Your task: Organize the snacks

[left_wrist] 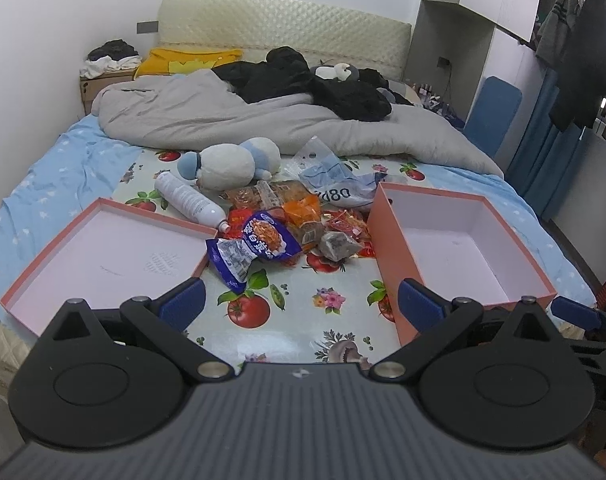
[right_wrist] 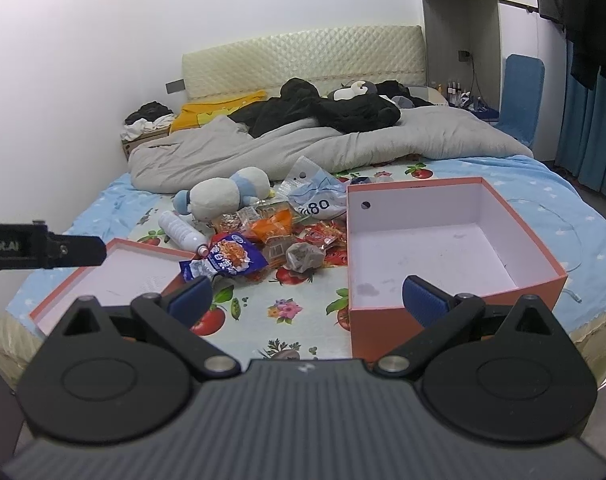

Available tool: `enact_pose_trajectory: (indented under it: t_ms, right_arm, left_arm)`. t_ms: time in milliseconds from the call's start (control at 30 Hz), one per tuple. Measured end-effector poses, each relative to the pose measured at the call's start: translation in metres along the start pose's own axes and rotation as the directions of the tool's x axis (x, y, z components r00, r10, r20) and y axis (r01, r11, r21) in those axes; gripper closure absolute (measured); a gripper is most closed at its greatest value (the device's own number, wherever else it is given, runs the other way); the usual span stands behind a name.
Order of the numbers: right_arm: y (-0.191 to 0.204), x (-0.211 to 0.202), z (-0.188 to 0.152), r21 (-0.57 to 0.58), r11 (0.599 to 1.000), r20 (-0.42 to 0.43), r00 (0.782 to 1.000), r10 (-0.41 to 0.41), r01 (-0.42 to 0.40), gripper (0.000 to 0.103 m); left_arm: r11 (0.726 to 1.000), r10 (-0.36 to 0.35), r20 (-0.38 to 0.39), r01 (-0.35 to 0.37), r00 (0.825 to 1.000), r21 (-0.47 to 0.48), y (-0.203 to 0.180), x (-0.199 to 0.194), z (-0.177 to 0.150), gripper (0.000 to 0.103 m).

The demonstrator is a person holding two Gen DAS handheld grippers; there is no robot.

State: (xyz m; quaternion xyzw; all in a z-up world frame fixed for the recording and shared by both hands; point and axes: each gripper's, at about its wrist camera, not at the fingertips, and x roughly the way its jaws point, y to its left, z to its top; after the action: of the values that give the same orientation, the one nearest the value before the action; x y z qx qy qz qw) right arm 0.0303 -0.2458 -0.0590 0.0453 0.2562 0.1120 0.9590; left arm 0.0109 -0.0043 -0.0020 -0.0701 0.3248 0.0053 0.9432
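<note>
A heap of snack packets (left_wrist: 287, 216) (right_wrist: 271, 236) lies mid-bed on a fruit-print cloth (left_wrist: 287, 312): a blue bag (left_wrist: 255, 246) (right_wrist: 227, 260) in front, orange and red packets behind, a grey pouch (left_wrist: 337, 245) (right_wrist: 303, 257) to the right. A deep pink box (left_wrist: 459, 240) (right_wrist: 443, 248) stands empty on the right; its shallow lid (left_wrist: 103, 256) (right_wrist: 115, 276) lies empty on the left. My left gripper (left_wrist: 301, 304) and right gripper (right_wrist: 307, 300) hover open near the bed's front edge, well short of the snacks, holding nothing.
A white bottle (left_wrist: 189, 200) (right_wrist: 183, 234) and a plush toy (left_wrist: 231, 162) (right_wrist: 223, 196) lie behind the lid. A crumpled plastic bag (left_wrist: 331, 178) sits behind the snacks, with a grey duvet (left_wrist: 239, 120) and dark clothes beyond. The other gripper's body (right_wrist: 43, 246) shows at the left.
</note>
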Motion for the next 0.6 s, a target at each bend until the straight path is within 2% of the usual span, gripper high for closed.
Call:
enact_pose_trajectory:
  t_ms: [600]
  right_arm:
    - [0.002,0.008,-0.004,0.01,1.0,-0.031,1.0,-0.007,0.007,0.0]
  left_arm:
    - [1.0,0.004,-0.022,-0.004,1.0,-0.022,0.002,0.013,-0.006,0.0]
